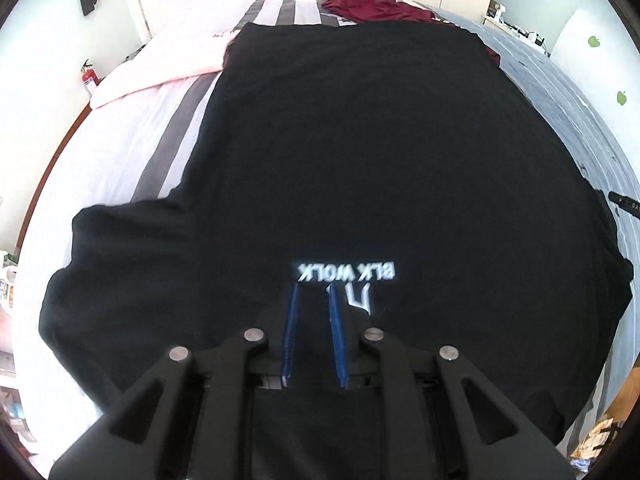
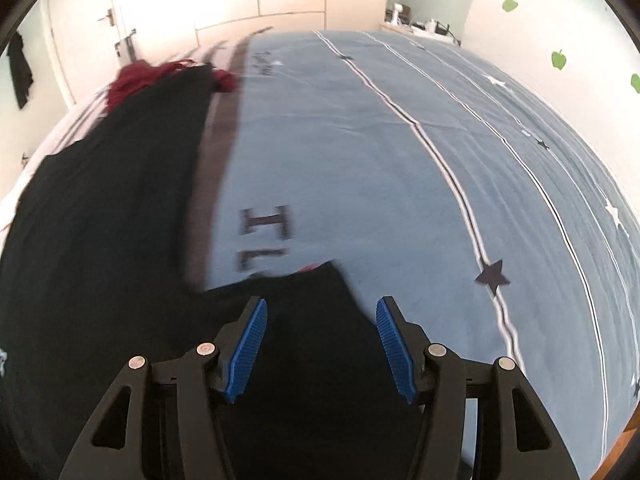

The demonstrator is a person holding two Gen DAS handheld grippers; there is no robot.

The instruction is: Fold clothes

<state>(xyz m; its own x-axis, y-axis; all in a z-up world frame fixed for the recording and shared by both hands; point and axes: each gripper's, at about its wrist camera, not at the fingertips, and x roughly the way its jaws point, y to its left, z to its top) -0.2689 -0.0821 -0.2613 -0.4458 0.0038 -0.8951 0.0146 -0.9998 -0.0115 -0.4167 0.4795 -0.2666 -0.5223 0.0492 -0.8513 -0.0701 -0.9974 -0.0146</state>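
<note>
Black T-shirt spread flat on bed, left gripper nearly closed above its print, right gripper wide open, empty, over sleeve.

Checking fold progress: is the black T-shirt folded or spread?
Spread: black T-shirt lies flat across the bed, both sleeves out.
</note>
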